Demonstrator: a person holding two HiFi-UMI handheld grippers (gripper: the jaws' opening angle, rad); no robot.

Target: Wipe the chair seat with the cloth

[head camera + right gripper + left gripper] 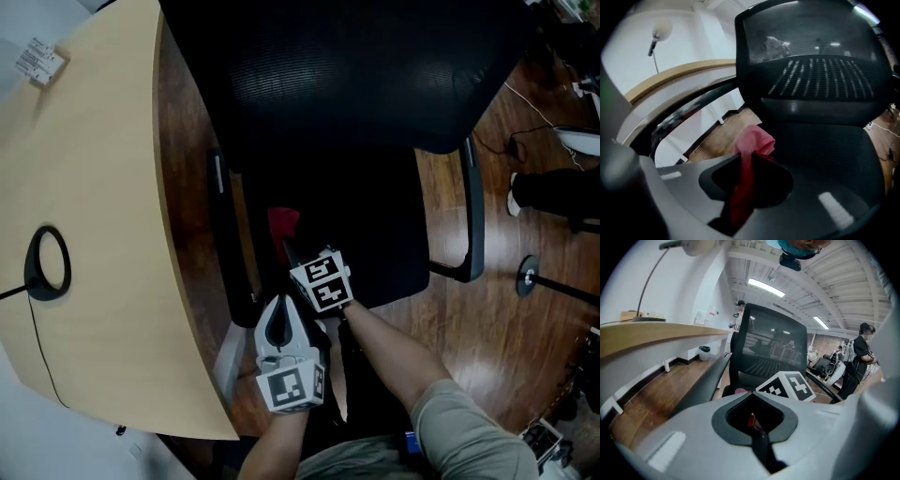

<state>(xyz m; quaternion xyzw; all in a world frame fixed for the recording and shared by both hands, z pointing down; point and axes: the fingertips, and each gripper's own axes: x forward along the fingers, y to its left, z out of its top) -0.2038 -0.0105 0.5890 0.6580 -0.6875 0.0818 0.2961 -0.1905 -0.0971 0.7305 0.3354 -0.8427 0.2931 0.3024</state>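
Note:
The black office chair has its seat (375, 234) in the middle of the head view, below the mesh backrest (347, 66). A red cloth (281, 225) lies over the seat's left part, and my right gripper (287, 247) is shut on it. In the right gripper view the cloth (752, 145) runs up between the jaws and bunches beyond their tips, above the seat (825, 150). My left gripper (278, 323) is just behind the right one, near the seat's front edge, with its jaws together and nothing clearly held. The left gripper view looks over the right gripper's marker cube (787, 385) at the backrest (768, 345).
A curved beige desk (94, 234) fills the left side, close to the chair's left armrest (220, 225); on it stand a black ring base (47, 262) and a small white label (39, 62). The right armrest (473, 216) stands over wooden floor (506, 309). A person (860, 357) stands far right.

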